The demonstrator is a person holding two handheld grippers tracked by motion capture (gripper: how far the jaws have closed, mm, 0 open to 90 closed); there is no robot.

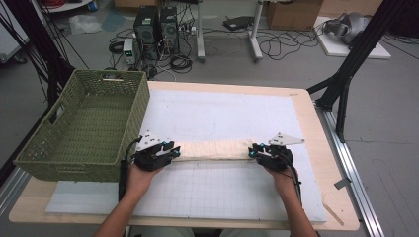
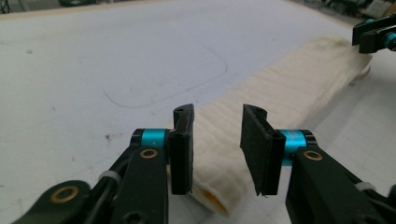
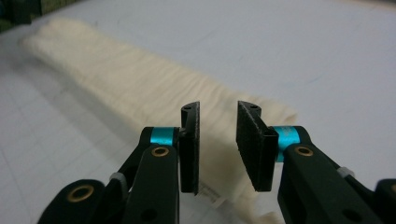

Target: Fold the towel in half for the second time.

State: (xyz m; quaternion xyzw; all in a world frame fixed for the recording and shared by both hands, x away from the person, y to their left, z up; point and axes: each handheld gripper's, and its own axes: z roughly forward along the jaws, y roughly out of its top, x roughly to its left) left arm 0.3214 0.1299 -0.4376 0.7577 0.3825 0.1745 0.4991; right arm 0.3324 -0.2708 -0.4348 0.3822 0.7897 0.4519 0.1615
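Observation:
A long folded cream cloth (image 1: 212,149) lies flat across the white mat, stretched left to right between both hands. My left gripper (image 1: 174,153) sits at the cloth's left end. In the left gripper view its jaws (image 2: 218,112) stand apart over the cloth's end (image 2: 289,88), with the pads not pressing on it. My right gripper (image 1: 253,152) is at the cloth's right end. In the right gripper view its jaws (image 3: 219,108) are likewise apart above the cloth (image 3: 121,84), with a gap on each side. The right gripper (image 2: 373,35) also appears far off in the left gripper view.
A green woven basket (image 1: 138,98) stands at the table's left side, close to my left gripper. The white mat (image 1: 222,113) covers most of the wooden table (image 1: 316,128). Computers and cables sit on the floor beyond.

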